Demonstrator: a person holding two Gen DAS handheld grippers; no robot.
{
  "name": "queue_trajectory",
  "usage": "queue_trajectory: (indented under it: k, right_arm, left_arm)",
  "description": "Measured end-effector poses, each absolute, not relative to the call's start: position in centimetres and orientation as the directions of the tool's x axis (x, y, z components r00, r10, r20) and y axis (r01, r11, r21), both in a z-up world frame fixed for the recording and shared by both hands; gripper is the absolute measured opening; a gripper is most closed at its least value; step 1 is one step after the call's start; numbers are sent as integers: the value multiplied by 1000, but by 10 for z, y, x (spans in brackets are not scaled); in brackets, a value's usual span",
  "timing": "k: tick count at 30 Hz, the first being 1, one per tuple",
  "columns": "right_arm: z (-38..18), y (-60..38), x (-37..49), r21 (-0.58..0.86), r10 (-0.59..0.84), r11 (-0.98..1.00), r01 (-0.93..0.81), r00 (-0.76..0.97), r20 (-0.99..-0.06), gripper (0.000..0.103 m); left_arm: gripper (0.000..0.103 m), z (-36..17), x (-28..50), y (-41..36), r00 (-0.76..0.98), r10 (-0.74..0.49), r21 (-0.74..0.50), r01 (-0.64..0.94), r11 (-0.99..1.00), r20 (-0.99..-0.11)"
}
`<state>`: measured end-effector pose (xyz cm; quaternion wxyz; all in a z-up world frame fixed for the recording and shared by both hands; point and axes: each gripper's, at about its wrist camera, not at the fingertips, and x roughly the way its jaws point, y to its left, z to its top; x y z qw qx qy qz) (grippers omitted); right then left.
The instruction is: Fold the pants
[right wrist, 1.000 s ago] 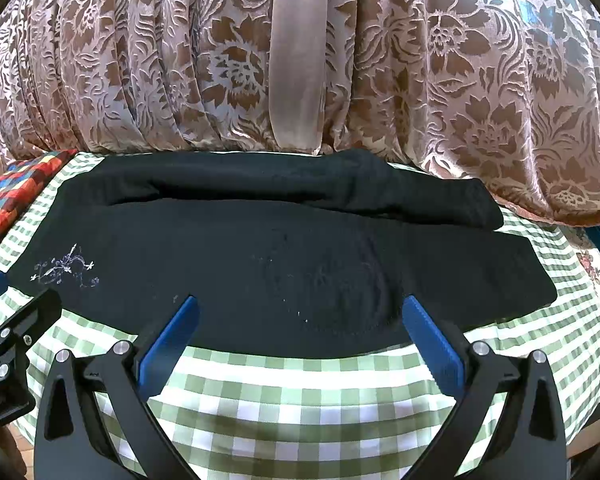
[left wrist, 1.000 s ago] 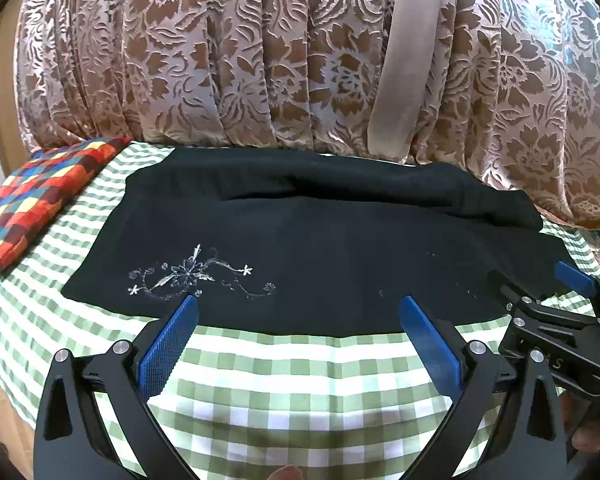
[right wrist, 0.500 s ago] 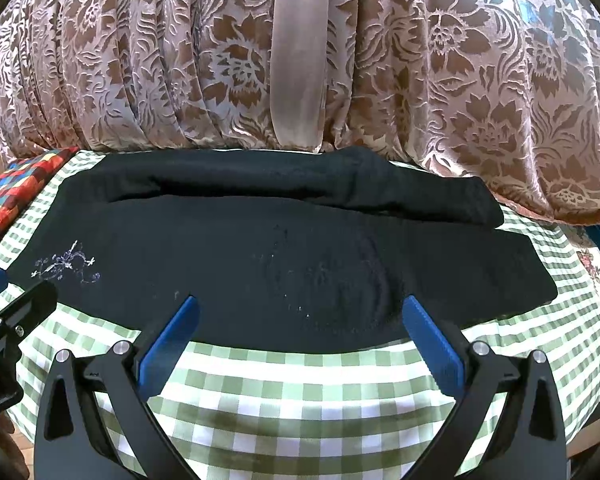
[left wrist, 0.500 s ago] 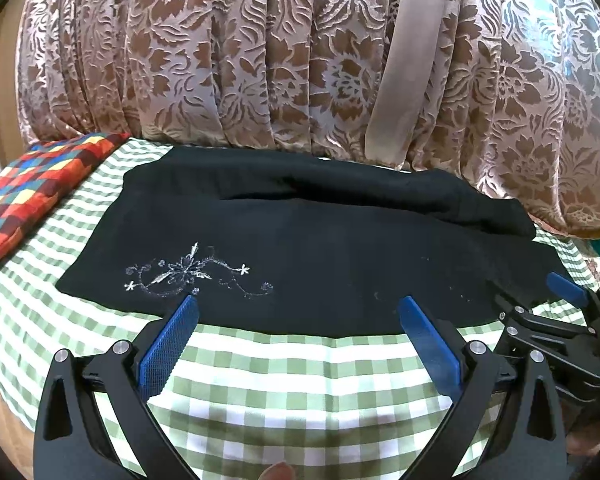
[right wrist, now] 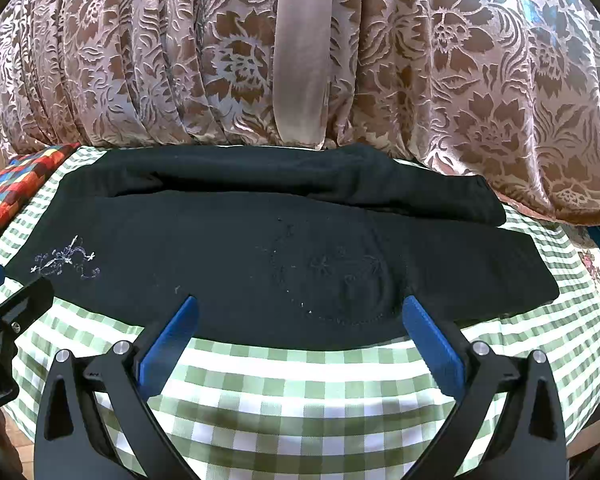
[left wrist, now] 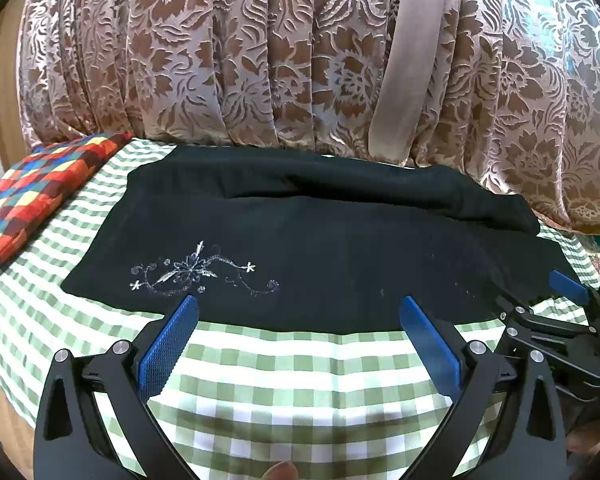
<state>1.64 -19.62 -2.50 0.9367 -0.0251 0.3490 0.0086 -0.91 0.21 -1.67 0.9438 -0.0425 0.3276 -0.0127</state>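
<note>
Black pants point(left wrist: 320, 248) lie flat across a green-and-white checked cloth, with one leg folded along the far edge; they also show in the right wrist view point(right wrist: 260, 256). White floral embroidery point(left wrist: 196, 272) marks the left part. My left gripper point(left wrist: 298, 312) is open and empty, just short of the pants' near edge. My right gripper point(right wrist: 298, 312) is open and empty, hovering at the near edge further right. The right gripper's body shows at the right of the left wrist view point(left wrist: 556, 320).
A brown floral curtain point(left wrist: 300, 60) hangs right behind the table. A multicoloured checked cushion point(left wrist: 40, 192) lies at the far left. The checked tablecloth point(left wrist: 300, 384) drops off at the near edge and the right side point(right wrist: 580, 340).
Both grippers have shifted slightly; the pants sit a little lower and closer in view. The pants have not moved and both grippers stay open.
</note>
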Motion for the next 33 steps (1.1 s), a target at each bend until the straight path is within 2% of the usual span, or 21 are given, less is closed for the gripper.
queue_trajectory:
  k: [18, 24, 29, 33]
  right_arm:
    - [-29, -198, 20, -31, 17, 998, -51, 743, -669, 101]
    - [-40, -219, 24, 163, 200, 980, -119, 680, -705, 101]
    - [-51, -260, 28, 329, 310, 940, -89, 627, -715, 101]
    - [-55, -319, 26, 467, 375, 884, -9, 611, -697, 101]
  left_arm:
    - [100, -26, -6, 13, 761, -59, -111, -17, 994, -647]
    - [100, -46, 6, 50, 693, -169, -289, -60, 955, -701]
    - [99, -62, 12, 107, 697, -183, -424, -189, 886, -693]
    - [84, -77, 21, 145, 682, -221, -513, -259, 818, -697]
